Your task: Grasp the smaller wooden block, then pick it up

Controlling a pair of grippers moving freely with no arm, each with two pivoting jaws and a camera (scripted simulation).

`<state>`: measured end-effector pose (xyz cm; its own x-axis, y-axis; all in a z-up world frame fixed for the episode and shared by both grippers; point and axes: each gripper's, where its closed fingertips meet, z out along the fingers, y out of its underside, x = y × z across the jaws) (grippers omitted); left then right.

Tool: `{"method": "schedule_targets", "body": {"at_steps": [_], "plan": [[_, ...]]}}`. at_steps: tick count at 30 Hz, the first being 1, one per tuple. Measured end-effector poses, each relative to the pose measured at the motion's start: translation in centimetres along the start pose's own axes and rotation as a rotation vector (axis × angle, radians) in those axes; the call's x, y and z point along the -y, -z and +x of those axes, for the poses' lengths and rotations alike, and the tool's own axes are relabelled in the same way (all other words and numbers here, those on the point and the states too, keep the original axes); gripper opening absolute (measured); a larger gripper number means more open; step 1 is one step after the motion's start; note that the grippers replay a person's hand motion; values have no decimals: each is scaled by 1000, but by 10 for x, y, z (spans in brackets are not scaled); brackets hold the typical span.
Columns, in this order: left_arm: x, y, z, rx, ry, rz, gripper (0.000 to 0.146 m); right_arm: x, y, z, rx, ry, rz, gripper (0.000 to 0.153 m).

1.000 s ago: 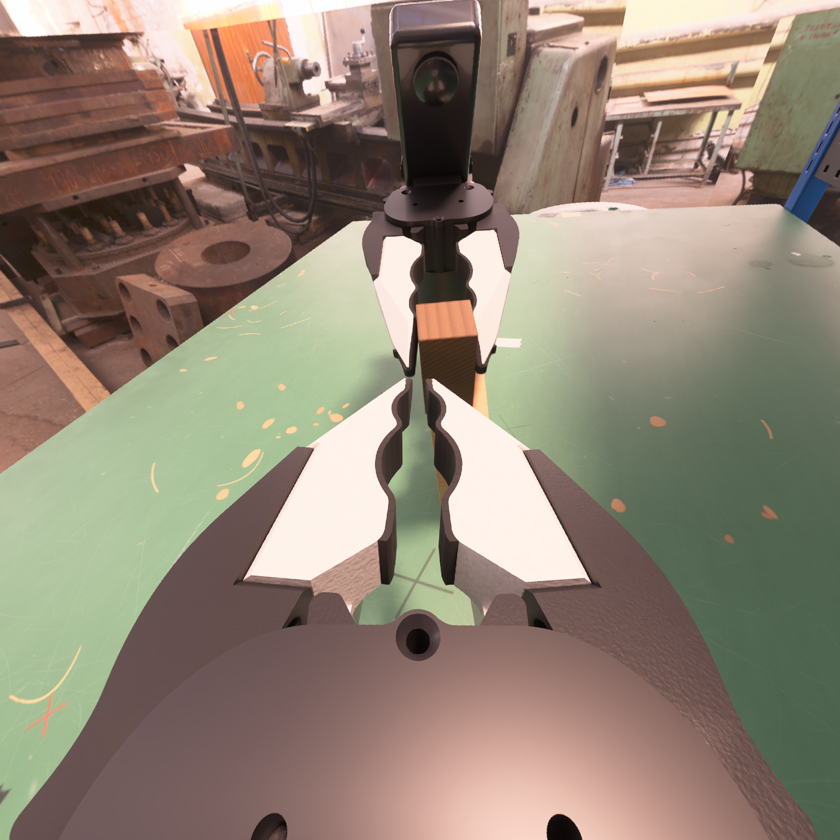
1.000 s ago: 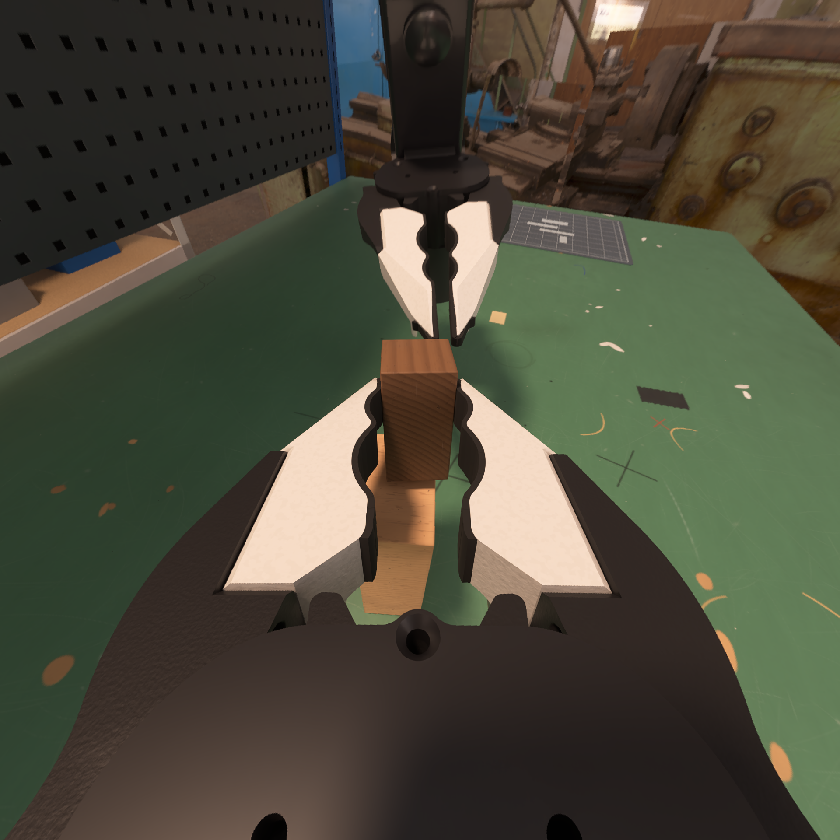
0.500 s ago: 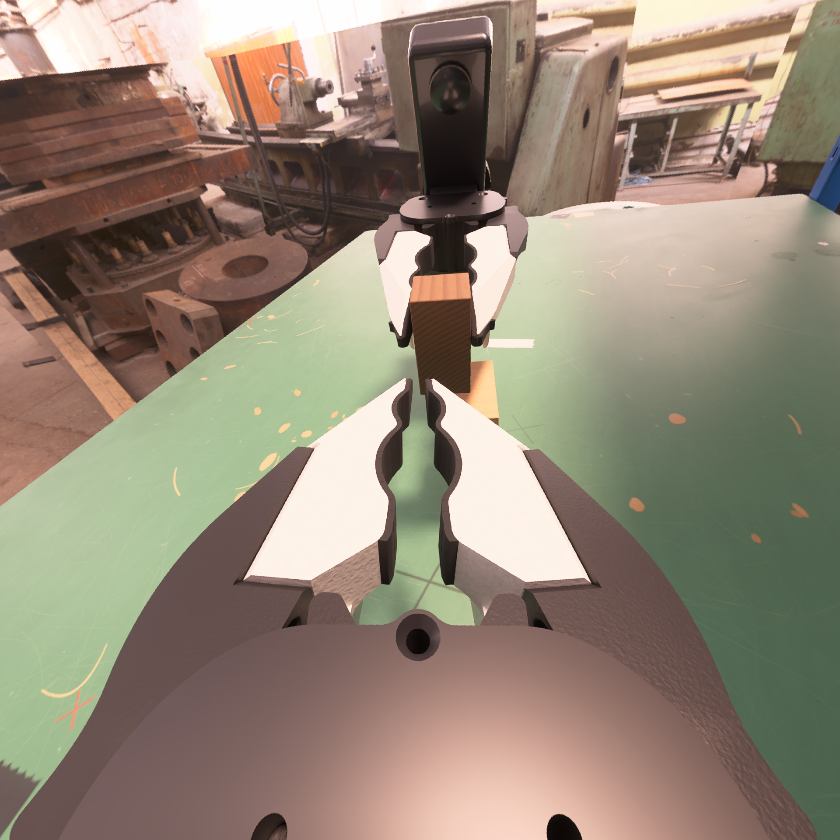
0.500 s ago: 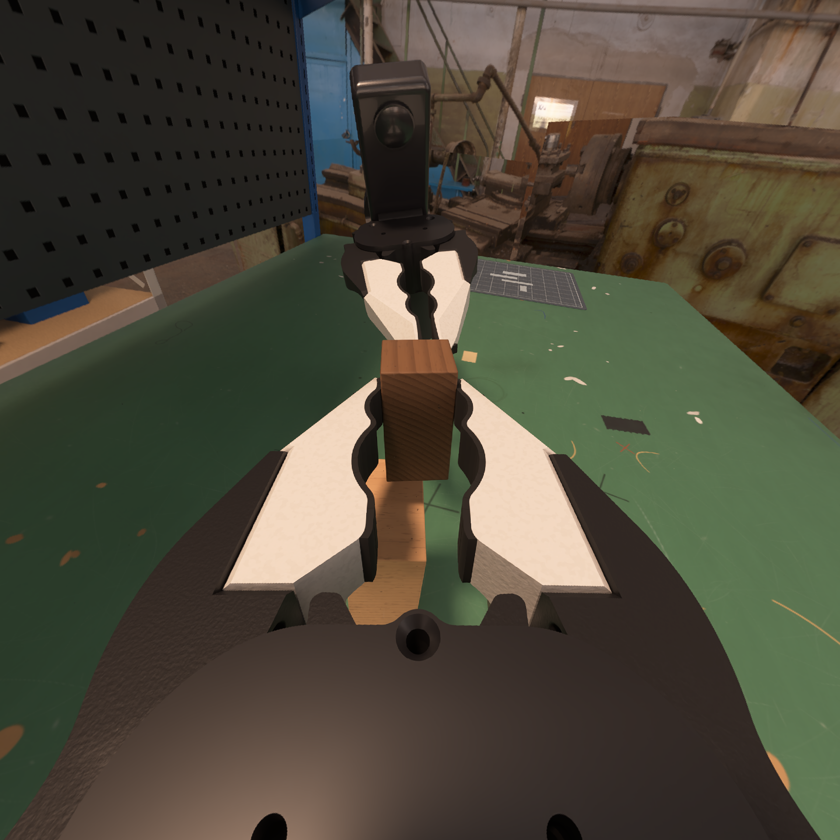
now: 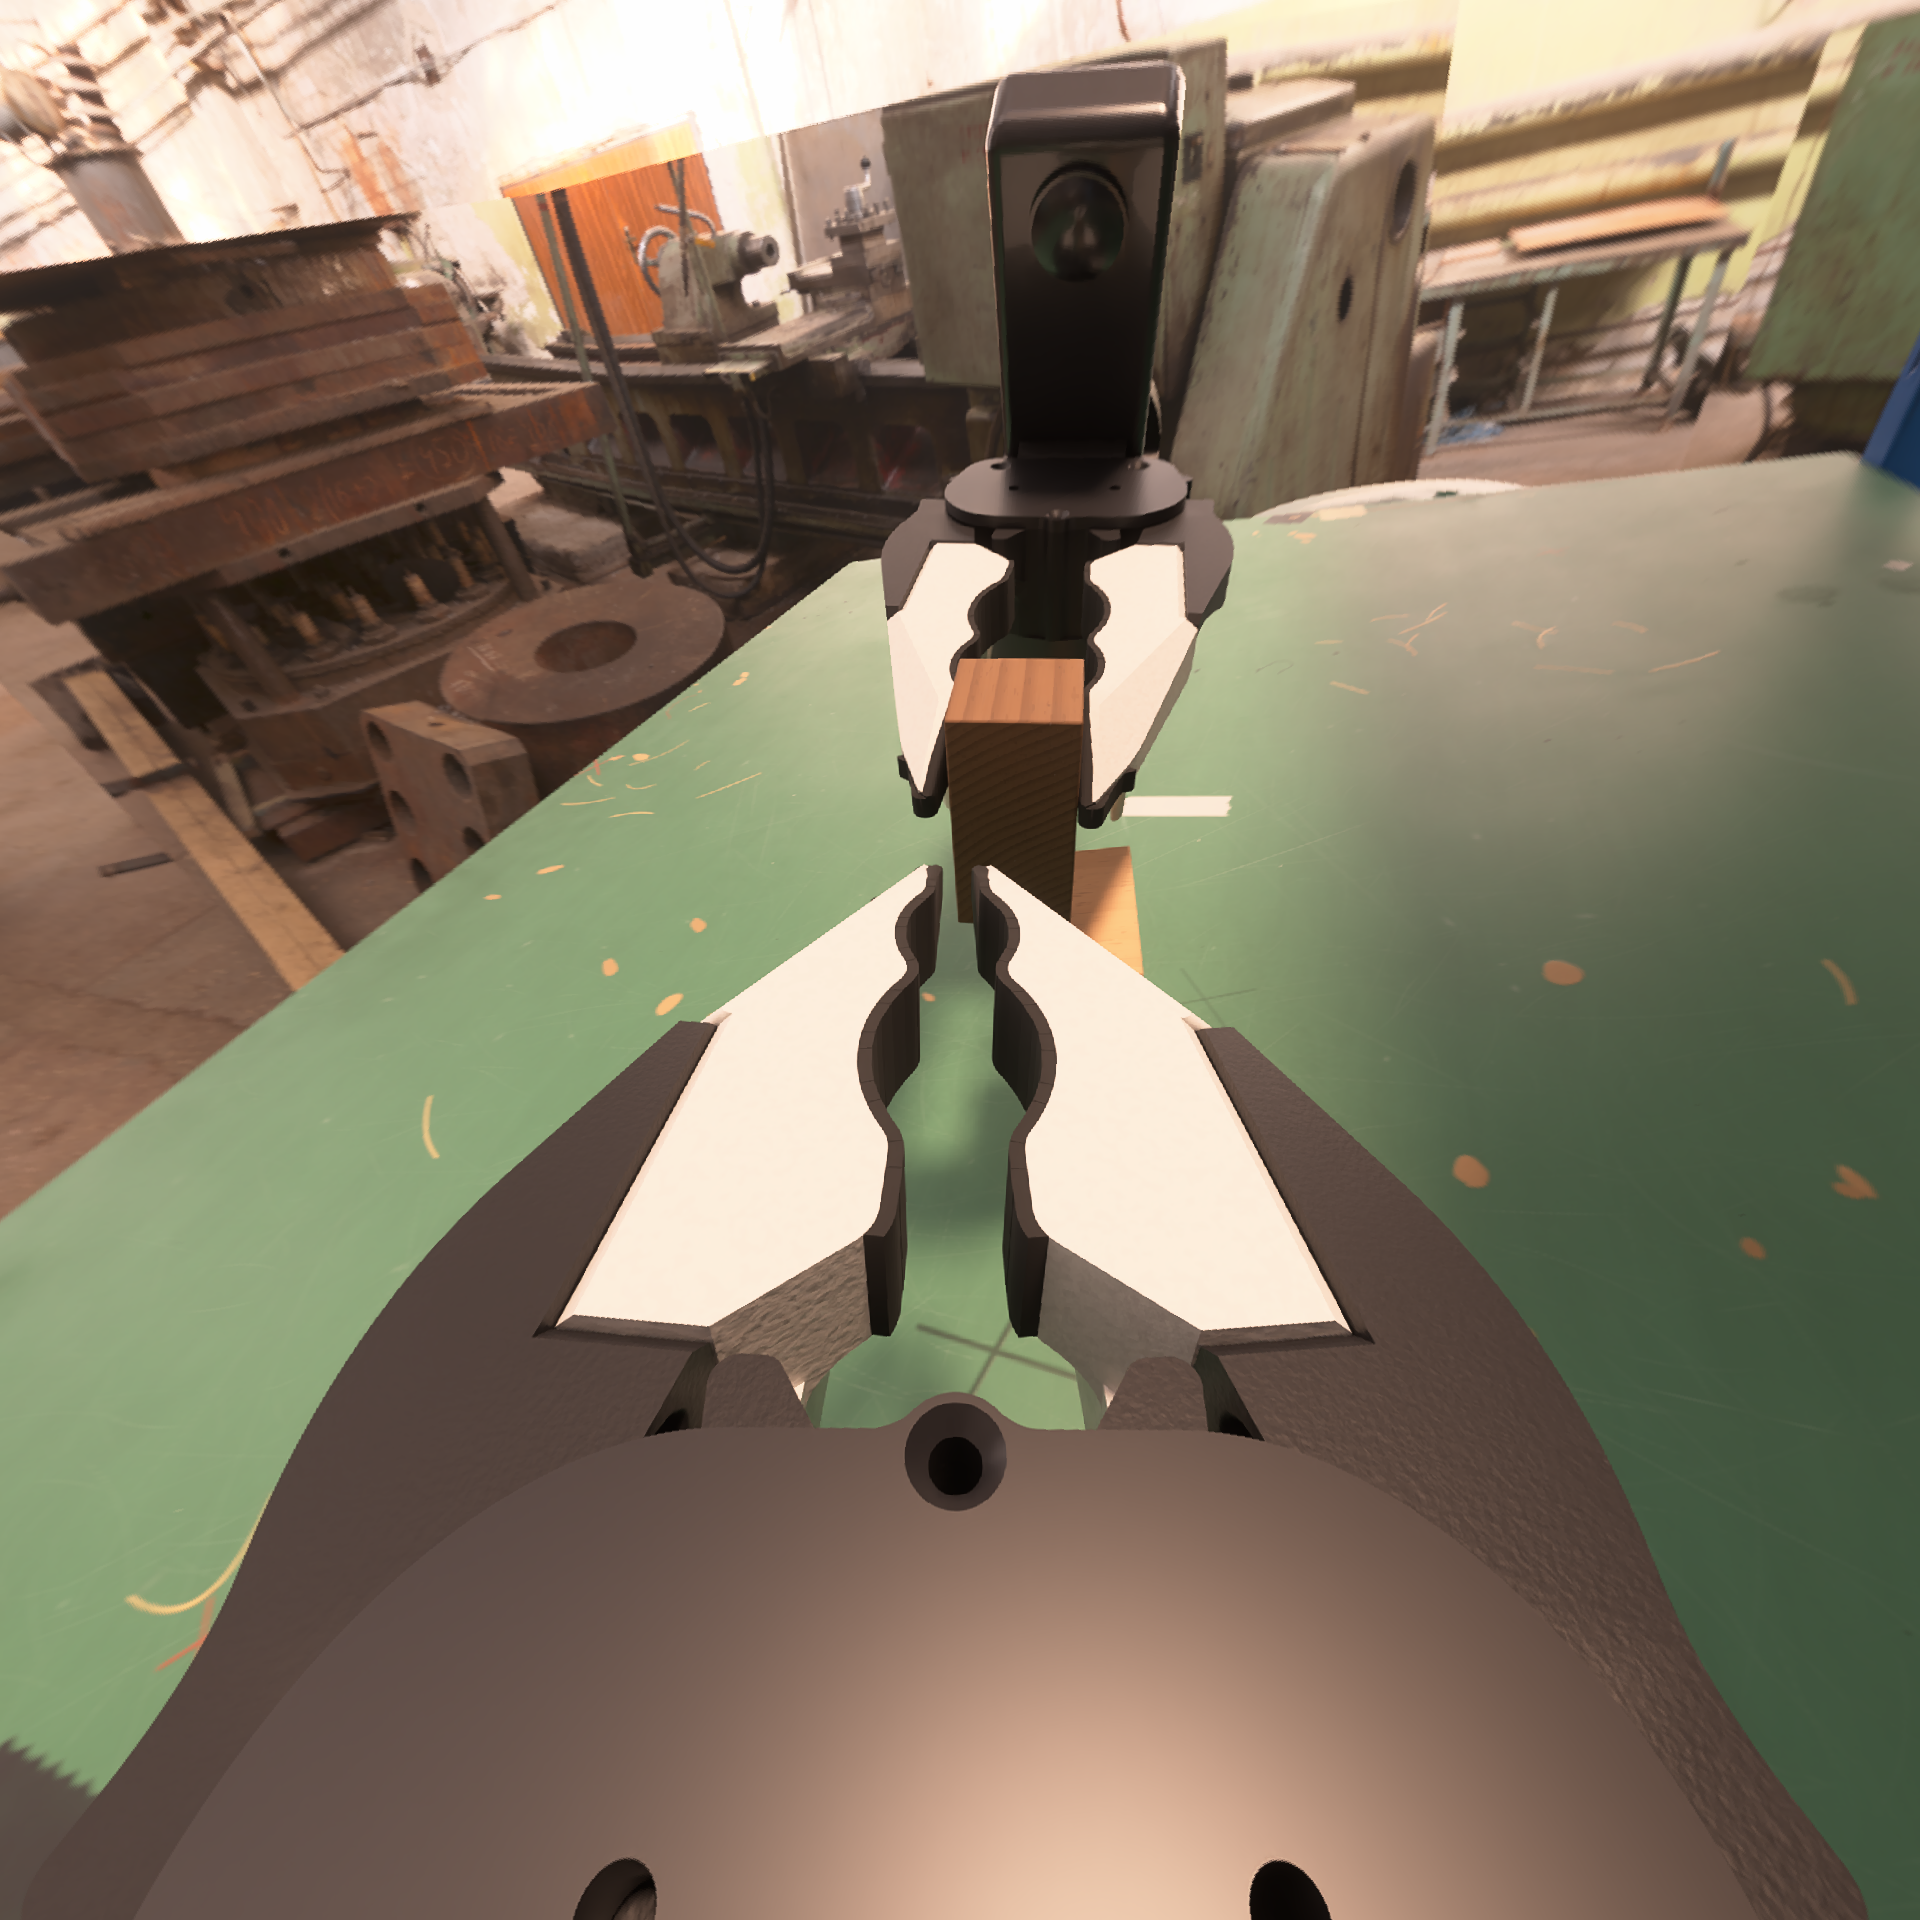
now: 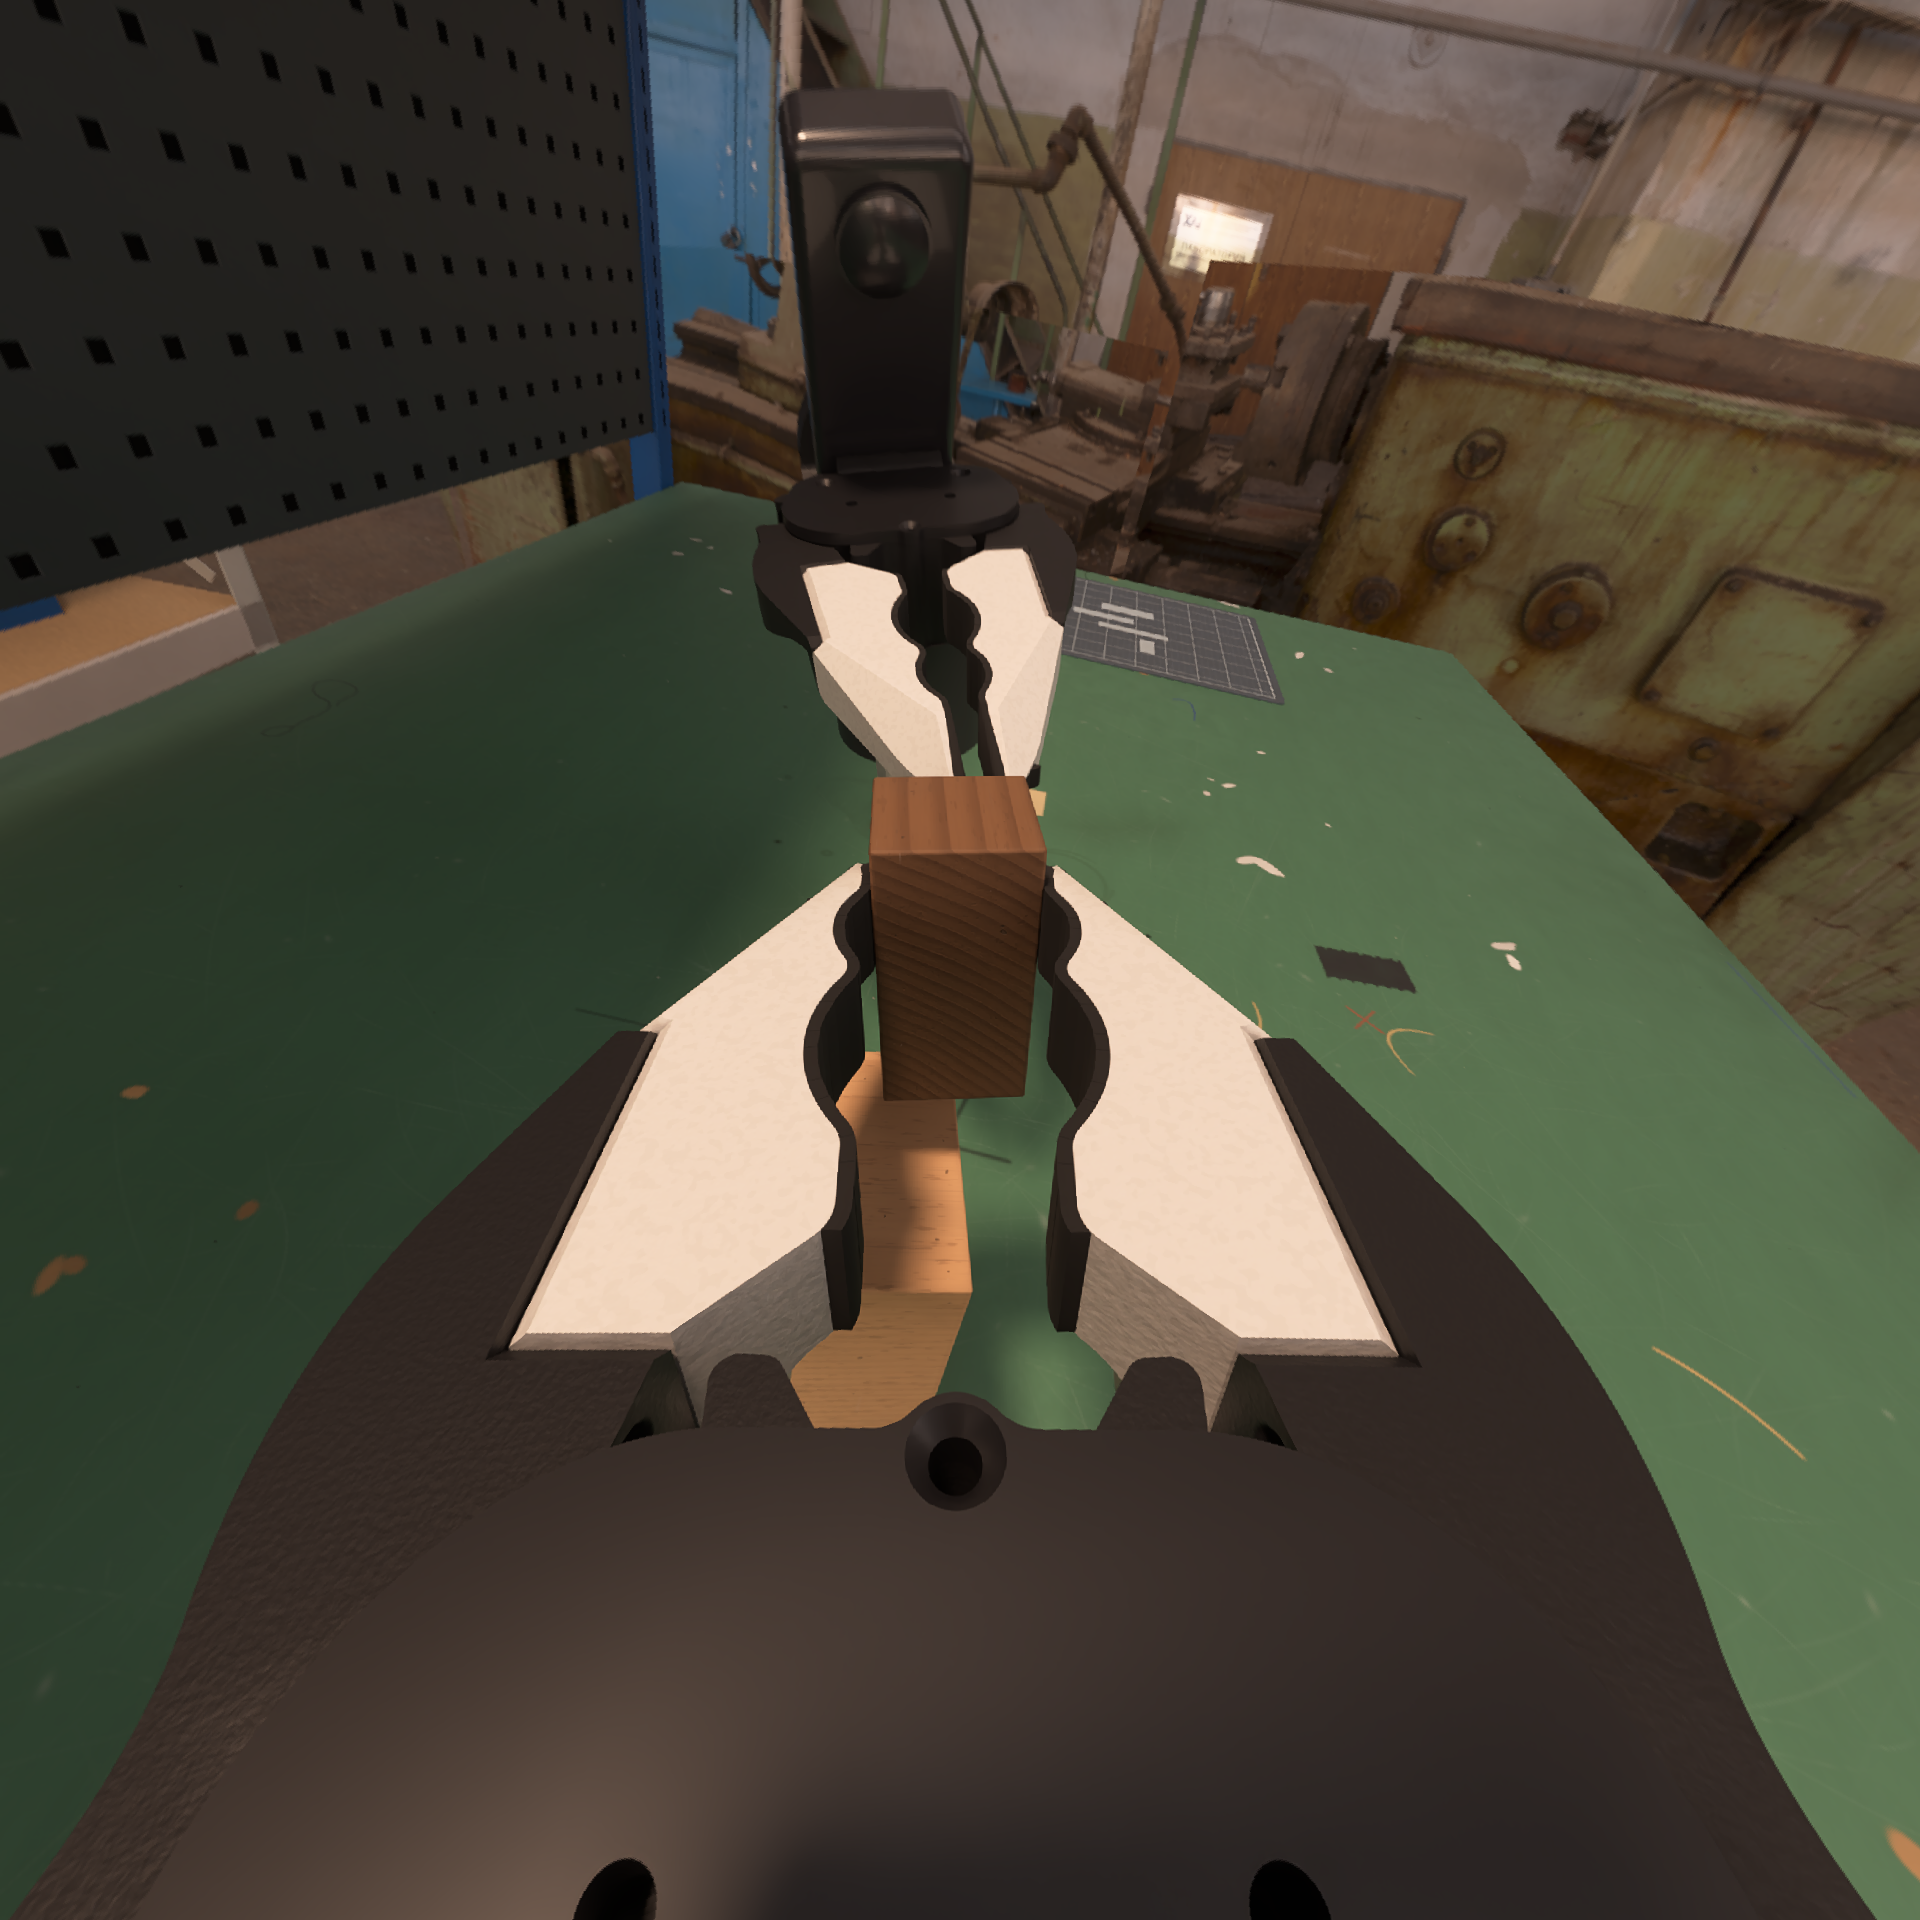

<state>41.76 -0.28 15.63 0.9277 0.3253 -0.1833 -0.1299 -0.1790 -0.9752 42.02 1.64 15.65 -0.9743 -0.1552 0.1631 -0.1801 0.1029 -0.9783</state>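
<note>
The right gripper [image 6: 956, 883] pinches the small block [image 6: 954, 956] between its two fingertips. The block is dark brown wood and stands upright in the grip, with its end grain on top. It is lifted above the table [image 6: 364, 883]: under its lower end, in the right wrist view, the big block [image 6: 904, 1226] shows, a paler wooden piece that lies flat on the table between the fingers and reaches back toward the gripper body. The small block does not seem to touch the big one, but from this angle the gap between them is hard to judge.

In the left wrist view the same grip shows from the other side. The right gripper [image 5: 1013, 800] points down toward the camera, and its white fingers [image 5: 925, 686] press the small block [image 5: 1013, 790] on both sides near its top. The lower part of the block hangs free below the fingertips. A corner of the big block [image 5: 1112, 904] shows behind and to the right of it, flat on the table [image 5: 1507, 831].

The left gripper [image 5: 958, 883] holds nothing. Its fingers are nearly together, with only a narrow slit between the tips, and they point at the lower part of the small block, just beside it. In the right wrist view the left gripper [image 6: 971, 769] shows beyond the small block, its fingers also almost closed

A dark mat [image 6: 1174, 644] lies at the far edge of the table
</note>
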Motion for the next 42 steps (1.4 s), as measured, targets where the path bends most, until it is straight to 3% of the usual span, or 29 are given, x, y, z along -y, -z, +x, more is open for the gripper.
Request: {"method": "schedule_targets", "body": {"at_steps": [3, 8, 12, 14, 19, 25, 31, 37, 42], "plan": [[1, -1, 0, 16, -28, -15, 6, 1, 1, 0, 3, 1, -12, 30], [0, -1, -1, -30, 146, -12, 5, 0, 0, 2, -1, -6, -23, 30], [0, -3, -4, 51, -45, -34, 6, -1, 1, 4, -5, -11, -23, 30], [2, -3, -3, 65, -72, -47, 6, 0, 1, 3, -4, -8, -24, 30], [1, -2, -1, -26, 178, -31, 5, 0, -1, 1, 10, -17, -23, 30], [0, -4, -4, 20, 77, -10, 6, -1, 0, 3, 9, -39, -23, 30], [8, 3, -6, 4, 124, 63, 6, -2, 0, 4, 4, -48, -22, 30], [9, 1, -5, 12, 76, 54, 5, -2, 0, 4, 8, -49, -39, 30], [9, -2, -9, -20, 229, 82, 5, -3, 2, 5, 5, -40, -65, 30]]}}
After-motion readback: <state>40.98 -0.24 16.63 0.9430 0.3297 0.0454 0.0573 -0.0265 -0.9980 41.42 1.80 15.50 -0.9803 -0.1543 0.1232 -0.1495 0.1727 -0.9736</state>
